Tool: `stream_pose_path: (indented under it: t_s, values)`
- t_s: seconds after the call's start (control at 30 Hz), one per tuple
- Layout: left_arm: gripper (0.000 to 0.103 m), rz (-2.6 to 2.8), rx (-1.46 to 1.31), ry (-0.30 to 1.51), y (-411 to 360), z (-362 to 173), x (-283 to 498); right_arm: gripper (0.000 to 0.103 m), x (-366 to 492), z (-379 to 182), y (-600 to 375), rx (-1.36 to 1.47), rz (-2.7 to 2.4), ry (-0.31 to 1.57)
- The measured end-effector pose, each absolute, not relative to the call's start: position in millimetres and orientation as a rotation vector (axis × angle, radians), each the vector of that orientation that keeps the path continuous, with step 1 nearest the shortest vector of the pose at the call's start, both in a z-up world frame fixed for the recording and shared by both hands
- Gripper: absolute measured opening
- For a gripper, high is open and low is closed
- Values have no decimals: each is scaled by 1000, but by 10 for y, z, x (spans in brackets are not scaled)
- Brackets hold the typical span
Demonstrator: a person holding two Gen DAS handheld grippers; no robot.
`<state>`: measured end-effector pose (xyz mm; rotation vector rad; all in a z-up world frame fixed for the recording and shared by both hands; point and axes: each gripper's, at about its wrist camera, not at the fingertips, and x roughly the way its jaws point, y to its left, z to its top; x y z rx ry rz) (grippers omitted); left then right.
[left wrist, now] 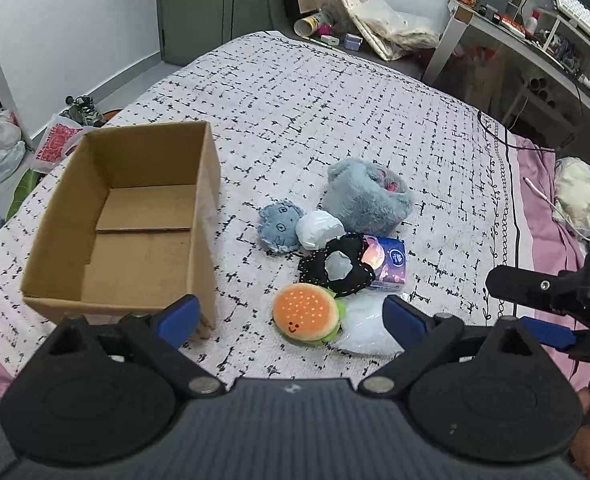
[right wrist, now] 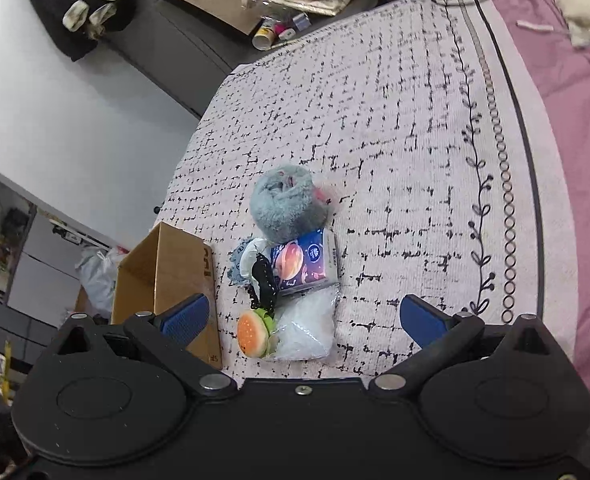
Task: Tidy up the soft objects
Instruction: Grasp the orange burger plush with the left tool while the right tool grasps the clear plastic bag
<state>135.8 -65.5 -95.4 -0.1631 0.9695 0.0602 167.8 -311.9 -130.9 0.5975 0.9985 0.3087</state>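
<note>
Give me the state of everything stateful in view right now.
cardboard box: open-topped, empty
left gripper: open, holding nothing
right gripper: open, holding nothing
burger plush: lying on the bed, outside the box
tissue pack: sealed, partly under the black plush

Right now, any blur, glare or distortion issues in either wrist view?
Left wrist view: sharp, even indoor light, strong fisheye bending at the edges, soft glare on the clear plastic bag beside the burger plush. Right wrist view: tilted and slightly motion-smeared, the grey fluffy toy soft-edged, the cardboard box still legible.
</note>
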Motion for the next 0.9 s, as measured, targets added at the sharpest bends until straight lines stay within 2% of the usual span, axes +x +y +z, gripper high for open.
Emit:
stream_pose_path:
  t_s: [0.07,0.27,0.4,0.6,0.9]
  values:
    - [93,58,-164,982,-686,-1005,1406,103,1700,-1353,-3121,612,312,1008]
    - [78,55,-194,1020,-721,-1174,1507,99,1795,-1528,-3151,693,327,1062]
    - [69,65,-216,1041,-719,-1272,1566,89,1859,-1661,-3120,740,336,1105]
    - [65,69,-240,1070,-723,-1420,1644,75,1944,-1818,-3042,766,338,1159]
    - [64,96,-276,1115,-695,-1662,1804,73,2020,-1975,-2968,794,343,1219]
